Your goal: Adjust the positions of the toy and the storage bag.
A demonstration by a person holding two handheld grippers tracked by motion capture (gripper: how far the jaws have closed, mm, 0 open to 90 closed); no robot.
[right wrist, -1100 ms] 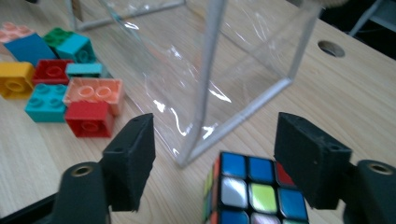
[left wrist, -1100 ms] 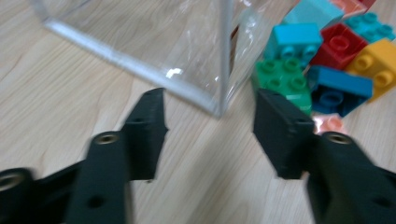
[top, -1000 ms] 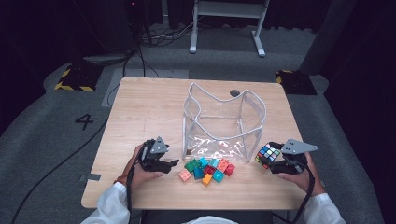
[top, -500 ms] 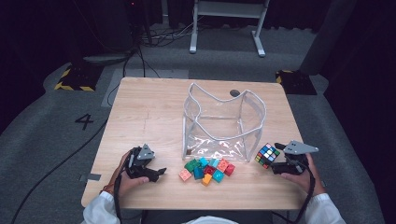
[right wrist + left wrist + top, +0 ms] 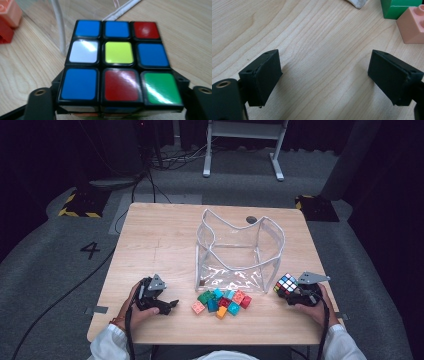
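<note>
Right gripper (image 5: 295, 292) pinching multicoloured puzzle cube (image 5: 285, 284), jaws just closed in, right of clear plastic bag (image 5: 239, 251). Left gripper (image 5: 167, 305) spread, just opened, nothing between, bag's left.

On the table (image 5: 165, 245): one clear plastic bag (image 5: 240, 251), standing open; one puzzle cube (image 5: 285, 284), at the bag's 4 o'clock; about nine toy bricks (image 5: 221, 302), clustered at the bag's 6 o'clock, exact count uncertain. Handheld grippers: two.
</note>
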